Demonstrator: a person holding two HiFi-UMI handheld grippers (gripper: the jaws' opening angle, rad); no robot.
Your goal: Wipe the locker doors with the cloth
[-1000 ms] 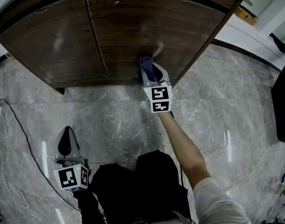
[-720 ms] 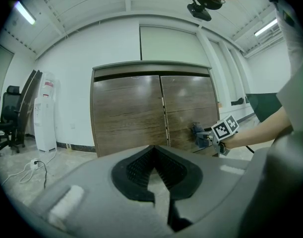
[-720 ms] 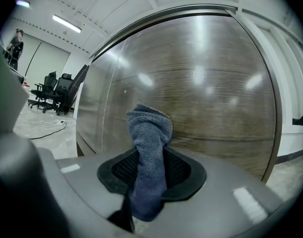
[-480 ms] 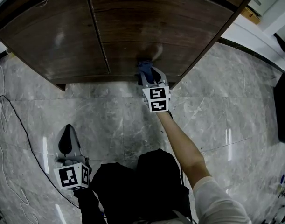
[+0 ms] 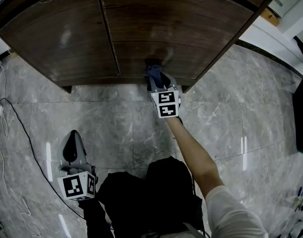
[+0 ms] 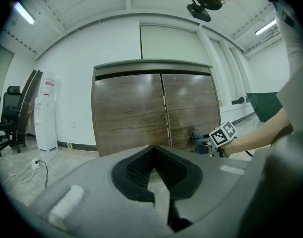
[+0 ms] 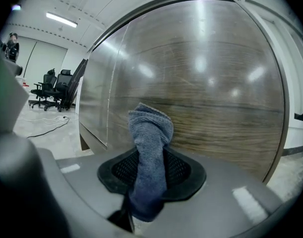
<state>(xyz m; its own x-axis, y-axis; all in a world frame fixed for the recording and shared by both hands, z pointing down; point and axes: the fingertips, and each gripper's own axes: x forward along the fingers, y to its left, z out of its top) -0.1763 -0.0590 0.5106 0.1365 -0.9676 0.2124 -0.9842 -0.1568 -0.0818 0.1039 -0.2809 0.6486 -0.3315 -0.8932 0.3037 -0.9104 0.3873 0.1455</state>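
The right gripper (image 5: 155,79) held the blue cloth (image 5: 152,69) clamped between its jaws. The cloth's folded end stood out in front and lay against the locker (image 5: 67,38), low on its right door (image 5: 191,29), near the bottom edge. The left gripper (image 5: 72,150) hung well back from the locker, above the floor (image 5: 116,123). Its jaws were closed together with nothing between them.

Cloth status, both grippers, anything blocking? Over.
Right gripper shut on cloth, low on right locker door. Left gripper shut, empty. Nothing in the way.
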